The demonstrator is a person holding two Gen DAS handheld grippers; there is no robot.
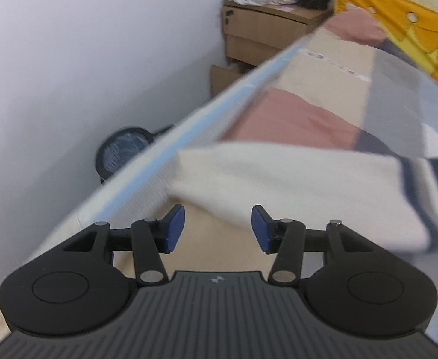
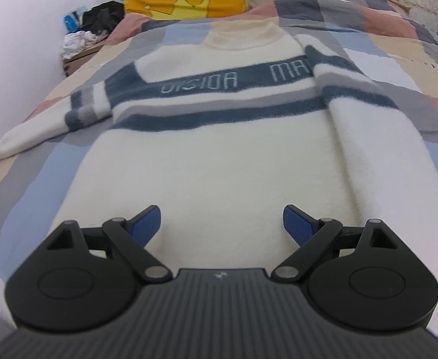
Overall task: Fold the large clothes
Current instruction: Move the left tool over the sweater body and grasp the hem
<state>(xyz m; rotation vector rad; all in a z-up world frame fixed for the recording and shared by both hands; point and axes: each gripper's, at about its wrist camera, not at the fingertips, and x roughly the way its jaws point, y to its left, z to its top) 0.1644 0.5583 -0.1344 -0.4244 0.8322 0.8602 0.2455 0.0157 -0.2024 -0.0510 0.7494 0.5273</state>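
Two hand-held grippers above a cream sweater (image 2: 219, 155) spread flat on a patchwork bedspread (image 2: 398, 68).
Left gripper (image 1: 218, 229) parted, empty, near the sleeve cuff (image 1: 278, 185) at the bed edge; right gripper (image 2: 221, 224) spread wide over the hem, pinching nothing.

The sweater (image 2: 219, 161) is showing a fuzzy, brushed knit, matt and soft-looking. The bedcover (image 2: 398, 68) beneath it is lying as smooth woven cloth in a dull finish. Both grippers' (image 2: 221, 227) frames are looking like matt black plastic with bare metal pins, their blue pads (image 1: 175, 229) finely textured. The nightstand (image 1: 260, 33) is showing pale wood-grain laminate.
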